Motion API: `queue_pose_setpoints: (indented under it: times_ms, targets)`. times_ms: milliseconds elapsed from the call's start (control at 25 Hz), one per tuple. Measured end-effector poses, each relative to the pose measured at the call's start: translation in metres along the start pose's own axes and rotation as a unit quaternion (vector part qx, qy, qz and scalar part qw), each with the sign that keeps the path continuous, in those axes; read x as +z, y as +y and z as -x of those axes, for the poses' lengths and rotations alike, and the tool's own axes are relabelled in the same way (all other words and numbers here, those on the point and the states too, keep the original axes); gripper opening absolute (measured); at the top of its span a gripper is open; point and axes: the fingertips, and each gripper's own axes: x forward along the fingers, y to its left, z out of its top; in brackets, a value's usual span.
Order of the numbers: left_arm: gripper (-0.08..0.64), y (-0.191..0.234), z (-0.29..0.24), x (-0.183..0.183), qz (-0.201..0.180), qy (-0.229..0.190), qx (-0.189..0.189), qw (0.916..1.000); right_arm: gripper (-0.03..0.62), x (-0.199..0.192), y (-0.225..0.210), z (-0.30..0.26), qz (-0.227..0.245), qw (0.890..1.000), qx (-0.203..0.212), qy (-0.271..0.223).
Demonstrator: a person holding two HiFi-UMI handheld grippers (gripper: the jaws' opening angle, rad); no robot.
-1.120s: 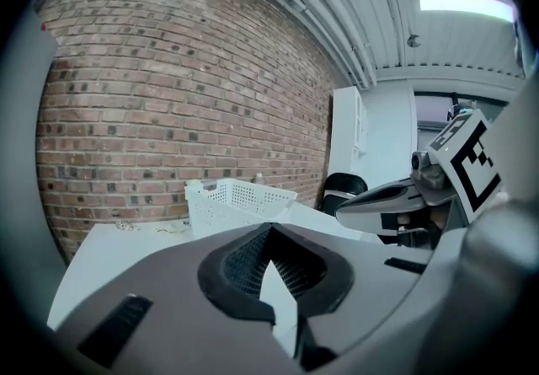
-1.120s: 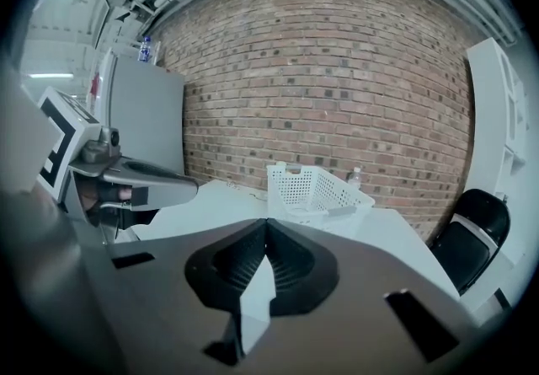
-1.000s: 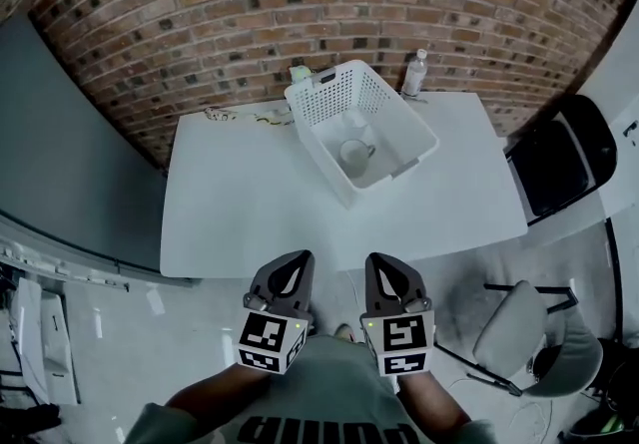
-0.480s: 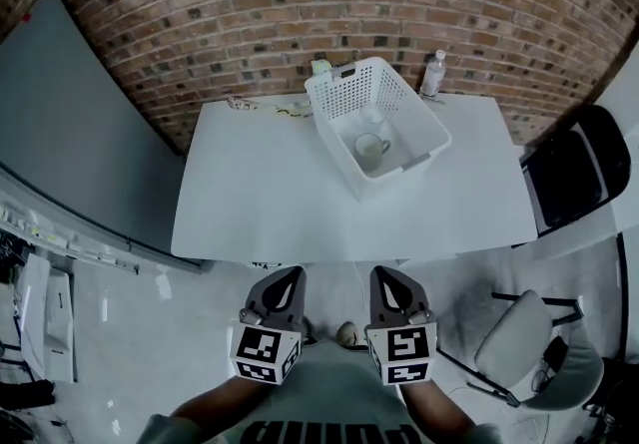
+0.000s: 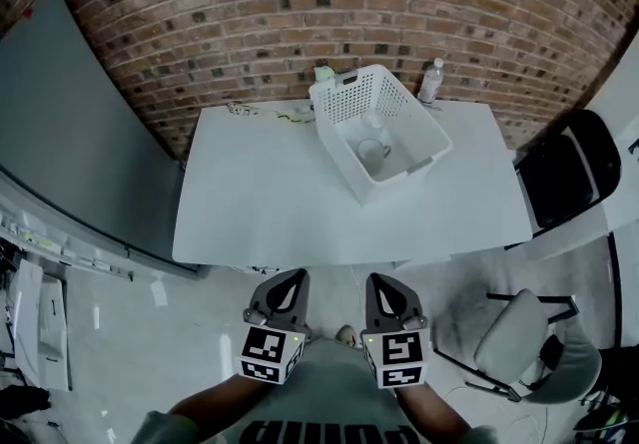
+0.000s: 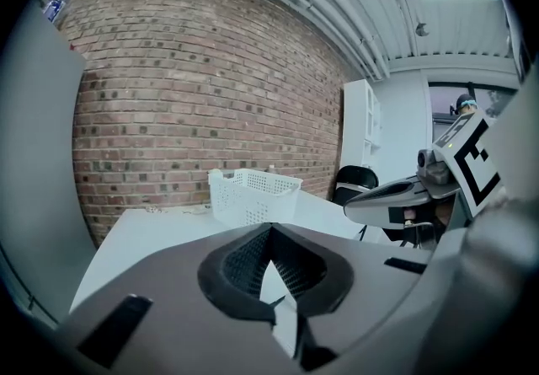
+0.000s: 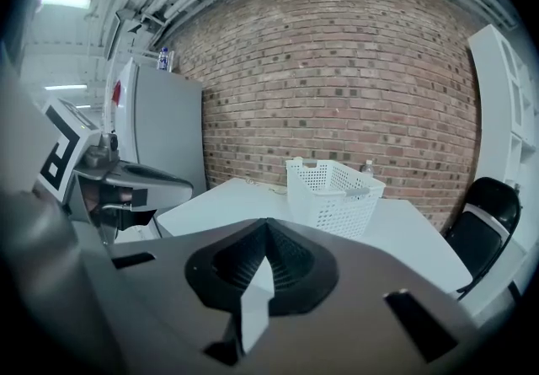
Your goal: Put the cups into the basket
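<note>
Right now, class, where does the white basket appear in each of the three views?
Head view: basket in the upper middle, slightly right.
Left gripper view: basket mid-frame, slightly left.
Right gripper view: basket mid-frame, slightly right.
Shared landmark: brick wall behind it.

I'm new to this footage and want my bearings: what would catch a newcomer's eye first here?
A white basket stands at the far side of the white table, near the red brick wall, with a white cup inside it. Nearest the camera, the left gripper and right gripper hang side by side short of the table's near edge, jaws shut and empty.
</note>
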Motion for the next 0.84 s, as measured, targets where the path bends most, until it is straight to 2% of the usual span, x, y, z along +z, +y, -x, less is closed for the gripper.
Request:
queue_pose_setpoints:
  times_ms: [400,840]
  targets:
    - [0.003,0.000,0.008,-0.001,-0.004,-0.006,-0.020,0.9998,0.011,-0.002,0.012,0.006,-0.003,1.000,-0.017,-0.003]
    - [0.003,0.005,0.017,-0.002,-0.005,-0.005,-0.025,0.9997,0.011,-0.003,0.024,0.008,-0.007,1.000,-0.018,-0.003]
